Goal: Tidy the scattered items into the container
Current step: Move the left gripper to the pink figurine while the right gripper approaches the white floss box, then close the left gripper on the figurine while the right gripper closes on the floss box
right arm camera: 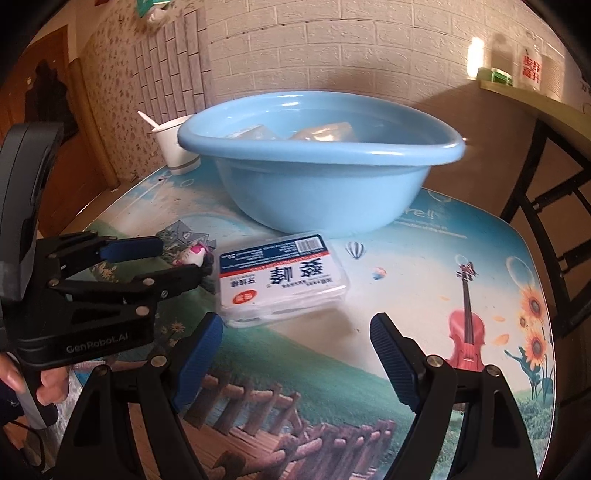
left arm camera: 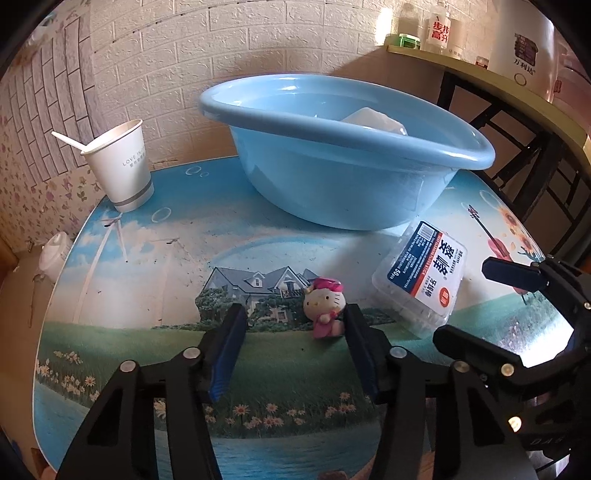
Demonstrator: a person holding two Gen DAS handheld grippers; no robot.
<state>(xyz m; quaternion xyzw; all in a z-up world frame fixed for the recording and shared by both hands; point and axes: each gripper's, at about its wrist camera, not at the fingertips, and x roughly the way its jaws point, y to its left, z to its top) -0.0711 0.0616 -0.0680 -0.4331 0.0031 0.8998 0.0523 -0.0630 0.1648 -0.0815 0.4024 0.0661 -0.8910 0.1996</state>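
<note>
A small pink-and-white cat figurine (left arm camera: 327,312) stands on the picture-printed table (left arm camera: 147,332). My left gripper (left arm camera: 295,314) is down around it; the figurine leans against the right pad, and a wide gap separates it from the left pad. In the right wrist view the same left gripper (right arm camera: 181,260) straddles the figurine (right arm camera: 192,254). A clear plastic box with a blue, white and red label (right arm camera: 280,277) lies in front of the light blue basin (right arm camera: 314,192). My right gripper (right arm camera: 297,325) is open just short of the box, with nothing between its fingers. Clear packs (right arm camera: 325,133) lie inside the basin.
A white paper cup with a spoon (left arm camera: 123,166) stands at the table's back left, by the brick-pattern wall. A shelf with bottles (left arm camera: 436,29) and a black metal frame (left arm camera: 517,155) are to the right. A hand (right arm camera: 48,387) grips the left gripper's handle.
</note>
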